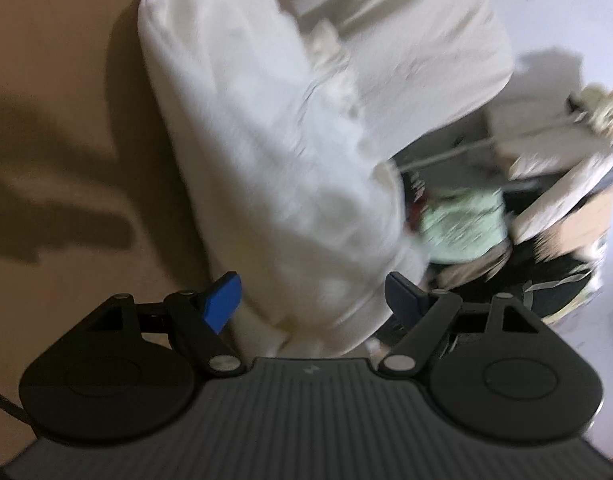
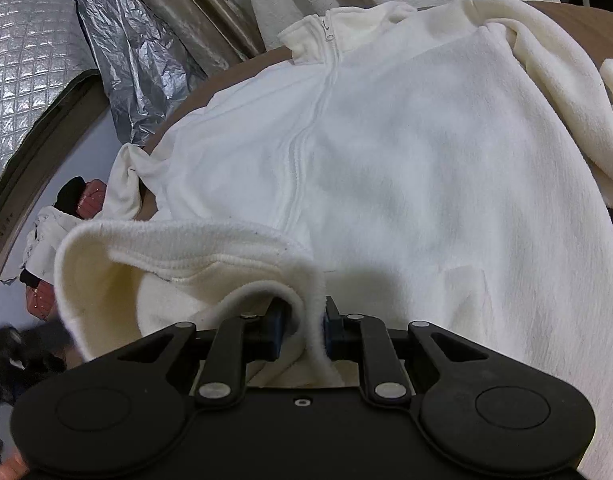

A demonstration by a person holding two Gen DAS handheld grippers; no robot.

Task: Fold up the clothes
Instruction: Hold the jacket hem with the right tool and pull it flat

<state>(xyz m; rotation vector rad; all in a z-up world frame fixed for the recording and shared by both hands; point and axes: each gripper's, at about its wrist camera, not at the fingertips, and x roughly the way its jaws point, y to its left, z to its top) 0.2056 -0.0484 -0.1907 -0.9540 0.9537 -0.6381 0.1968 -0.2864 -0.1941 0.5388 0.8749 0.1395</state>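
Two grippers are in my views, and only one has cloth in it. My right gripper (image 2: 305,330) is pinched onto a folded edge of the white fleece jacket (image 2: 386,152): the thick hem rises between the blue pads (image 2: 275,330) and curls away to the left in a loose loop. Beyond that loop the jacket lies spread front-up on the brown desk (image 2: 578,12), its zipper (image 2: 326,92) closed and running up to the collar at the far end. One sleeve is bunched at the jacket's right side, and part of the other droops over the desk's left edge. Crinkled silver plastic sheeting (image 2: 118,56) and a quilted foil surface sit beyond the desk's far left edge.

My left gripper (image 1: 312,300) is spread wide with nothing between its blue pads (image 1: 222,300); the left-wrist picture is blurred. The jacket's lower edge lies just ahead of it, in line with the gap between the pads, and I cannot tell whether either pad touches the cloth. From this side the garment stretches away across the brown desk, with dark shadows falling on the bare desktop to the left. Off to the right, below the desk's edge, is a jumble of clutter (image 1: 526,200), including something pale green and what looks like cardboard.
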